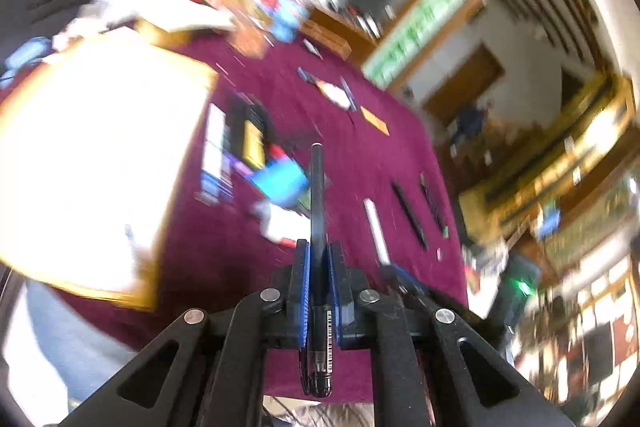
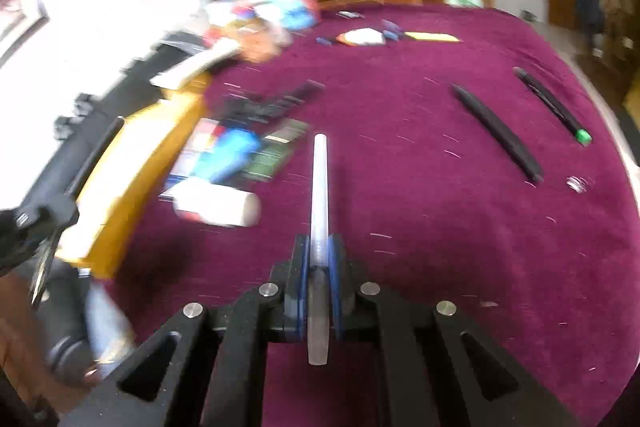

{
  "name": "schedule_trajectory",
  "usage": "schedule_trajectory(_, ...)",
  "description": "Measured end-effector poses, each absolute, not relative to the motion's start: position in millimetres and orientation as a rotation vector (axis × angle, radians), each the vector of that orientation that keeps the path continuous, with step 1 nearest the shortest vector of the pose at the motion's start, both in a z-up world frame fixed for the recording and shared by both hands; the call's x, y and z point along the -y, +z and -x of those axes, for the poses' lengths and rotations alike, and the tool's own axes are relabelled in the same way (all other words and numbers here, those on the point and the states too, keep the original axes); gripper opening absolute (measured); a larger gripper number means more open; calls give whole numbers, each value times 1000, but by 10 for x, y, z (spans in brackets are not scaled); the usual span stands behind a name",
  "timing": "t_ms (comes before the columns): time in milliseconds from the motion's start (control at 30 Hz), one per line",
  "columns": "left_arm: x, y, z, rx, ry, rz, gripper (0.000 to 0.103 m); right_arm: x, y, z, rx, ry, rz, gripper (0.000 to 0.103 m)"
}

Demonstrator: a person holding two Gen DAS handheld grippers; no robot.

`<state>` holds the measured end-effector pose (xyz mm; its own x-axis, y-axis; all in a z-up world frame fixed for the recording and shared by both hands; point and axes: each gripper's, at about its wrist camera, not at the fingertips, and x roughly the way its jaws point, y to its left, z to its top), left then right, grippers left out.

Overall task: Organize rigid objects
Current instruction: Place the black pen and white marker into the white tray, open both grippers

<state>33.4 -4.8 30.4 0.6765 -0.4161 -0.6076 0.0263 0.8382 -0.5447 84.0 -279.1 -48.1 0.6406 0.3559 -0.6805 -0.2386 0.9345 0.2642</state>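
Left gripper [image 1: 318,251]: fingers [image 1: 303,267] closed tight on a black pen [image 1: 317,195]. The pen lies lengthwise between the blue pads, its tip pointing forward and away from the camera and its barcoded rear end sticking out behind the fingers. The pen is lifted clear of the maroon surface [image 1: 360,155].

Right gripper [image 2: 319,247]: fingers [image 2: 302,259] closed tight on a translucent white pen [image 2: 320,187], held the same way, lengthwise, with the rounded front end forward and the back end projecting toward the camera. It also sits above the maroon cloth, not touching it.

Right wrist view, beyond the fingers: 2 dark pens lie on the cloth to the right, well apart from the held one; the nearer is all black [image 2: 498,133], the farther has a green end [image 2: 554,107]. A small metallic piece [image 2: 576,183] lies just beside the black one's near end. To the left, a white cylindrical container [image 2: 218,205] lies on its side near a blurred cluster of packets [image 2: 240,147].

Left wrist view: a pale wood-edged board [image 1: 100,167] fills the left side. Blur hides finer detail in both views.
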Motion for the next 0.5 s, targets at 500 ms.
schedule_trajectory(500,-2101,-163,-639,-790,122,640,7,284,-316,-1186,-914,690,49,9)
